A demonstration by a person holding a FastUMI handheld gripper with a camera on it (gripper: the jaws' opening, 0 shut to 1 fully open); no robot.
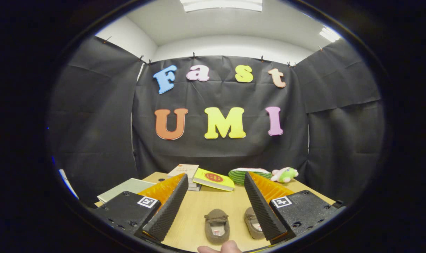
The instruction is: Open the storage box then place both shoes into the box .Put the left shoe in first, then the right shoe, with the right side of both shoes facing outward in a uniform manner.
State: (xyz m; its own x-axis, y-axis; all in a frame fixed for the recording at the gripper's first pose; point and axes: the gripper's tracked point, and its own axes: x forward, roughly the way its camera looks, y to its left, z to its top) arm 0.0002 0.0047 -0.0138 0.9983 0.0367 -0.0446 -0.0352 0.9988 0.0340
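Observation:
Two small brown shoes lie side by side on the wooden table (205, 203), toes pointing away from me. One shoe (216, 225) sits in full sight between my fingers, low and close to me. The other shoe (252, 222) lies to its right, partly hidden behind my right finger (264, 207). My gripper (214, 175) is held above the table and stands open, with nothing between the fingers. A person's fingertip (221, 248) shows just in front of the nearer shoe.
Beyond the fingers, at the table's far side, lie a yellow book (214, 179) leaning on a stack of books (183, 170), a flat pale green book (126, 188) to the left, a watermelon-striped cushion (249, 174) and a green and pink plush toy (285, 174).

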